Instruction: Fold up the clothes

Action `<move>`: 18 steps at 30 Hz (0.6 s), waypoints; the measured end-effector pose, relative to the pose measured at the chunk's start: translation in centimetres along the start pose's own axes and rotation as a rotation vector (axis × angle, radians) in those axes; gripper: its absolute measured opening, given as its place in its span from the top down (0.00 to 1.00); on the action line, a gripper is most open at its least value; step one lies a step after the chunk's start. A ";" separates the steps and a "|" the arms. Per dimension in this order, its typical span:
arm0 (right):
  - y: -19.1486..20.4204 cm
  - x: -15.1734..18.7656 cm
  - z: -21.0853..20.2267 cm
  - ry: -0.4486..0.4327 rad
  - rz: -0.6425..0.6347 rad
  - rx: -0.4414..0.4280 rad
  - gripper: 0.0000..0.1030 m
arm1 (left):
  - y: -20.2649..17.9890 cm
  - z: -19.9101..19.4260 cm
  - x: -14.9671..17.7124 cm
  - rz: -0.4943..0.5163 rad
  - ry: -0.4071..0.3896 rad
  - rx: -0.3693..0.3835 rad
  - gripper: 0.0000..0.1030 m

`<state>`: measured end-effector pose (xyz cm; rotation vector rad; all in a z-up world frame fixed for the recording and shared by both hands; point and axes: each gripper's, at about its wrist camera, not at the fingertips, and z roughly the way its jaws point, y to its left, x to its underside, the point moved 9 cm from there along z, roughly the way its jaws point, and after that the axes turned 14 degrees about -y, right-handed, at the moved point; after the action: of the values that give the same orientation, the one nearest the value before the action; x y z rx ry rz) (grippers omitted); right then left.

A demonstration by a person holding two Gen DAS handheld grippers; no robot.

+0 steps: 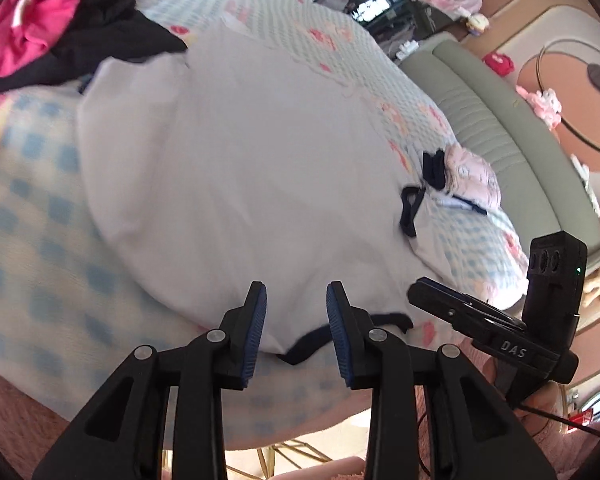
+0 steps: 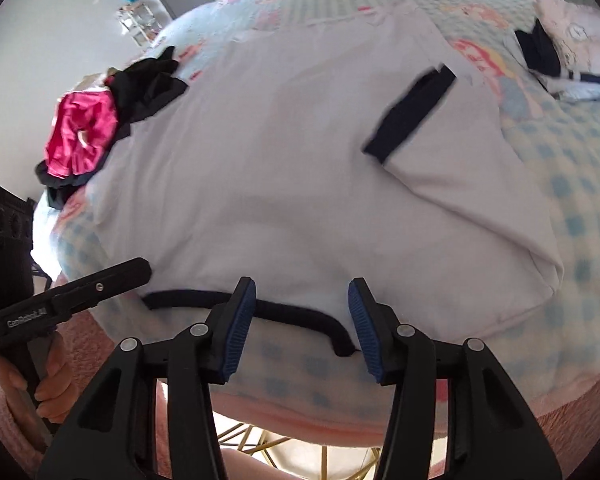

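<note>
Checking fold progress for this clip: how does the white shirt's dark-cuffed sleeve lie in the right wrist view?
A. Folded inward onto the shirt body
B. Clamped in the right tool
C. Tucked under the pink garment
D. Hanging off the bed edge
A: the dark-cuffed sleeve lies flat on top of the white shirt, away from the open right tool.

Two markings can be read, both on the handheld tools. In the left wrist view, the right gripper (image 1: pixel 416 292), reaching in over the bed's near edge, carries the white letters "DAS" on its black body just behind the fingers. In the right wrist view, the left gripper (image 2: pixel 140 266) shows pale lettering along the side of its black body that reads roughly "GenRobot", followed by a small mark too blurred to make out. Printed patterns on the bedding and pillows carry no legible words.
</note>
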<state>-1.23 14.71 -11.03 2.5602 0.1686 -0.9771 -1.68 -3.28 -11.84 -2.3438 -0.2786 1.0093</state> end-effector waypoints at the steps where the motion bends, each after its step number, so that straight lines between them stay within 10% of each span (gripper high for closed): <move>1: 1.0 -1.1 -0.1 -0.016 -0.014 -0.028 0.51 | 1.0 -0.5 -1.3 -0.030 -0.040 -0.019 0.65; 10: 6.3 -7.8 3.5 -0.042 -0.104 -0.130 0.51 | 10.1 -0.2 -9.2 -0.245 -0.162 -0.098 0.62; 18: 4.5 -3.9 7.1 0.070 0.020 -0.103 0.51 | 10.5 3.5 -8.6 -0.234 -0.128 -0.137 0.59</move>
<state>-7.40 7.86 -11.91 2.4985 0.2071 -0.8496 -10.50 -13.81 -14.72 -2.3023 -0.6744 1.0538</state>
